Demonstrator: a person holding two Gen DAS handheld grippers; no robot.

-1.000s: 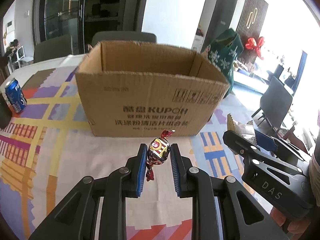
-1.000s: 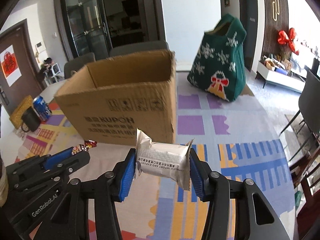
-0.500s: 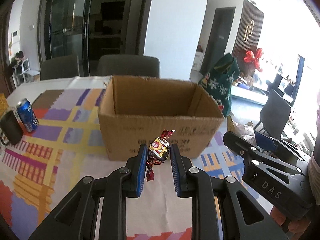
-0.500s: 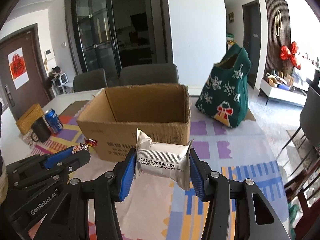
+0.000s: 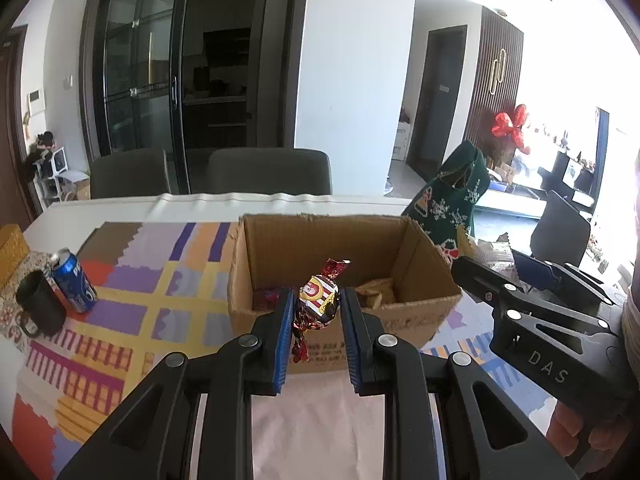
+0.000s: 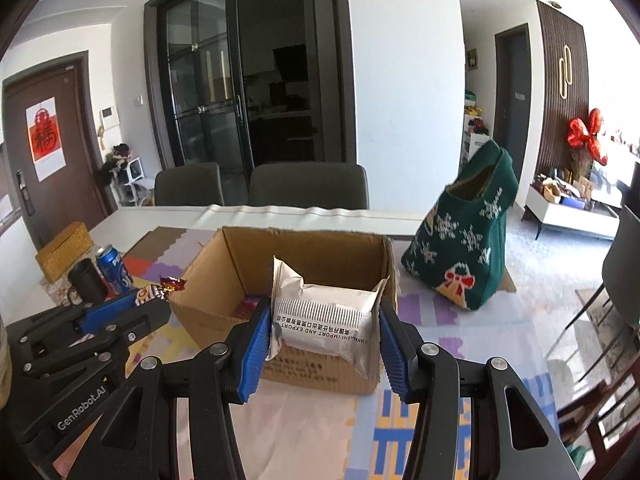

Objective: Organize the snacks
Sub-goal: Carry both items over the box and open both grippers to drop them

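Left tongs (image 5: 316, 312) are clamped narrow on a foil-wrapped candy (image 5: 319, 303). Right tongs (image 6: 324, 330) are set wider, gripping a silver packet (image 6: 326, 320) by its short ends. Both items are held in the air on the near side of the box (image 5: 416, 304), above the tabletop (image 5: 132, 320). The box is open-topped; a red wrapper (image 5: 265, 298) and a brownish item (image 5: 376, 290) are already seen inside. Judged step: carry-over to the box, drop not yet done.

Risks, as judged:
- Candy is pinched at its round body only; the twisted tail hangs free. A slip could be caused by the smooth foil if the tongs are tilted or jolted.
- Packet is soft and bowed between the pads. It could be squeezed out or buckled, since only its ends are gripped.
- Early release would leave either item on the tabletop short of the near wall, or caught on the rim.
- The two tongs are close side by side; a clash is possible if both are brought over the opening together.

Surroundings:
- Blue can (image 5: 74, 280) and dark mug (image 5: 40, 306) stand touching or nearly so, at left, well apart from the box.
- Green knitted bag (image 6: 466, 254) stands right of the box, near its far corner.
- Yellow box (image 6: 66, 250) sits behind the can.
- Two chairs (image 6: 308, 186) are set behind the tabletop.

Nothing is seen between the tongs and the opening except the near wall, which must be cleared.
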